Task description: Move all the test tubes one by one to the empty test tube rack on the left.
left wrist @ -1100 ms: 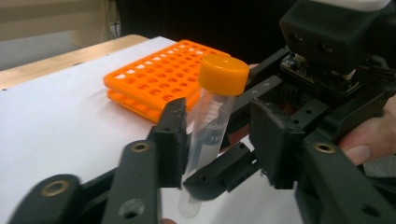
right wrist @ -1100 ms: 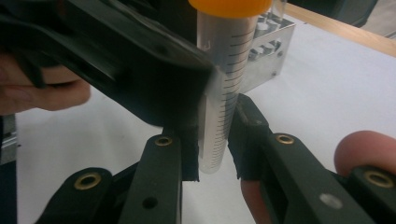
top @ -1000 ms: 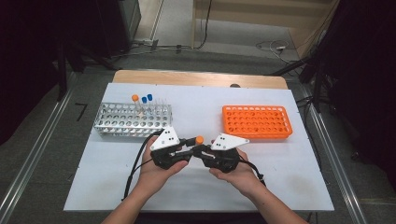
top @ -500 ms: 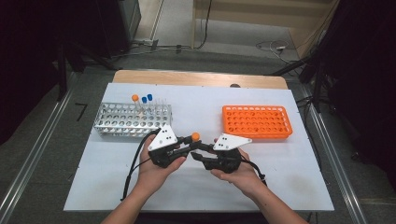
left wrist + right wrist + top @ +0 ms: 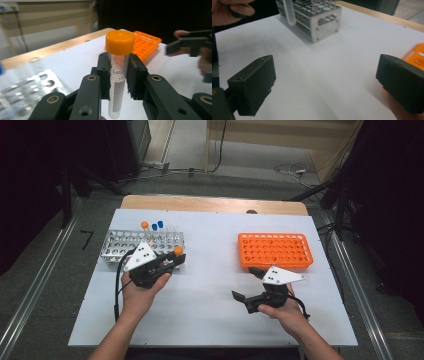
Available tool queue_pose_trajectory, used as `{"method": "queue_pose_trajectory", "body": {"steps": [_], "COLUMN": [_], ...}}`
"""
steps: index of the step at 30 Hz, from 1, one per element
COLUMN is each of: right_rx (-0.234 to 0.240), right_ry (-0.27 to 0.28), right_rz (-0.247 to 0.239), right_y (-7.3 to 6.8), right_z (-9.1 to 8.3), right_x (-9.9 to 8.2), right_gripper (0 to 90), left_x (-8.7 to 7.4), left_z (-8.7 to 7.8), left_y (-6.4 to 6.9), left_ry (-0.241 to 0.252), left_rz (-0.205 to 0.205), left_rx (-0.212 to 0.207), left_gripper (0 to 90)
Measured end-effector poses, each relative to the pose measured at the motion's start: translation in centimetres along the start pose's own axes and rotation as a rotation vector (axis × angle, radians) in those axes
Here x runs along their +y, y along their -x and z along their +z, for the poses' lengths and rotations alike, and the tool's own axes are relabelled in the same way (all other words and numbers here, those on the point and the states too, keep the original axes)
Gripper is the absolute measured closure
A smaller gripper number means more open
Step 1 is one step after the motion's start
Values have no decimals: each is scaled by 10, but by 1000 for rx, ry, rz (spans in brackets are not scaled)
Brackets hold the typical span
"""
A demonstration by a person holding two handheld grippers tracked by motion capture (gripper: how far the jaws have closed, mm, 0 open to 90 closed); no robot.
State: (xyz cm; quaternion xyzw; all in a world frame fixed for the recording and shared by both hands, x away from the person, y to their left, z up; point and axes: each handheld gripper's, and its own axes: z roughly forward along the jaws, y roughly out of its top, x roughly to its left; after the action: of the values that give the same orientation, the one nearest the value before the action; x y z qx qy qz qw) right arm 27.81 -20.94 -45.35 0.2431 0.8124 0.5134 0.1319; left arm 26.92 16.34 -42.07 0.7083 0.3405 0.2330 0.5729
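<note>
**Left gripper holds orange-capped tube, right gripper wide open and empty**

High view: white table [image 5: 210, 315] with a metal rack [image 5: 120, 244] at the left and an orange rack [image 5: 274, 250] at the right. Metal rack carries an orange-capped and two blue-capped tubes [image 5: 153, 229] at its back row. Left gripper [image 5: 172, 260] sits just in front of the metal rack, jaws pointing right, clamped on a tube with orange cap [image 5: 178, 250]; the cap shows at the jaw tips. Right gripper [image 5: 245, 282] is well apart from it, near the front left corner of the orange rack, jaws spread wide with nothing between them; they have just been opening. Both grippers are held in the person's hands, forearms coming in from the bottom.

Left gripper view: tube stands upright between the two black pads [image 5: 103, 75], pinched below its cap, printed label partly readable. Clear body, rounded bottom hangs below the jaws. Orange rack behind it, metal rack blurred at lower left. Right gripper visible at the far right, out of focus.

Right gripper view: both pads [image 5: 253, 82] far apart, only bare white table between them. Metal rack ahead at top; the held tube's bottom end hangs just beside its near edge. Orange rack edge at the right, blurred.
</note>
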Motion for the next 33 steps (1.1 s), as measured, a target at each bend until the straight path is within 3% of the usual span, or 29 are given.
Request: {"method": "queue_pose_trajectory", "body": {"steps": [6,11,19,29,33], "right_rx": [-58,-99,-151,-177,-179], "right_ry": [6,24,9,-2,-2], "right_rz": [23,50,69,100,101], "right_y": [18,31,44,55,56], "right_z": [-27,-48,-68,-70,-70], "right_x": [-18,-29,-44,-54,-55], "right_gripper": [5,5,4,4,4], "left_x": [3,5,9,8,3], "left_z": [-16,-28,-37,-19,-9], "left_y": [-28,-54,-86,-117,-127], "left_ry": [10,35,46,55,61], "left_rz": [-3,-32,-54,-89,-123], "left_rx": [73,142,245,362,403], "left_gripper": [746,746,746,746,745]}}
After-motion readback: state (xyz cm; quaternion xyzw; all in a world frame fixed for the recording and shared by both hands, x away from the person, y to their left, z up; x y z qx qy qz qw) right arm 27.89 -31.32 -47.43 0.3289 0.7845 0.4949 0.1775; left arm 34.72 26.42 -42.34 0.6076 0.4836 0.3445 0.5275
